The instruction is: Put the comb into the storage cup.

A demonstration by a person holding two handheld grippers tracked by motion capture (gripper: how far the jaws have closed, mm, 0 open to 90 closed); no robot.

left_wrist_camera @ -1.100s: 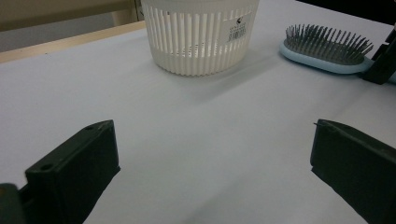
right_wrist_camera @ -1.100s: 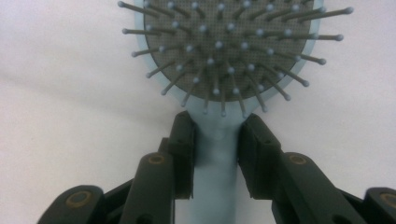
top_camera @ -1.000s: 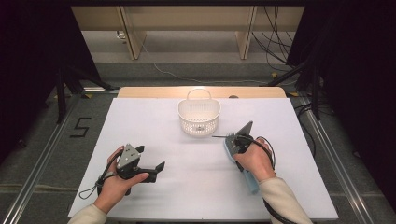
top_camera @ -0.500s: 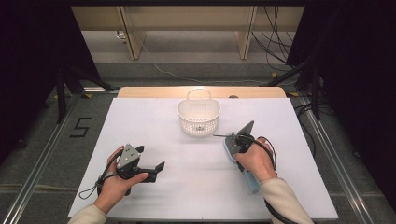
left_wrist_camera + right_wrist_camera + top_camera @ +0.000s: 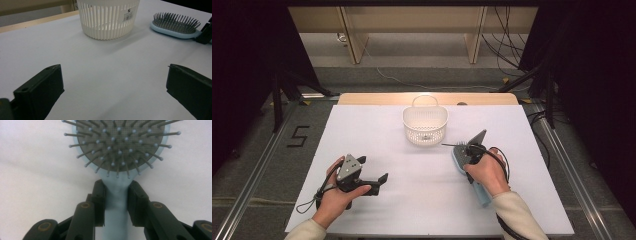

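A light blue hairbrush with grey bristles lies bristles up on the white table, right of centre. My right gripper is shut on the brush's neck just below the head; in the right gripper view both jaws press the handle's sides. My left gripper rests on the table at the front left, held in a hand, open with nothing between its fingers. Ahead of it stand a white slatted basket and the hairbrush.
The white basket with a handle stands at the middle back of the table, a short way left of and behind the brush head. A wooden strip edges the table's far side. Cables and dark stands lie beyond.
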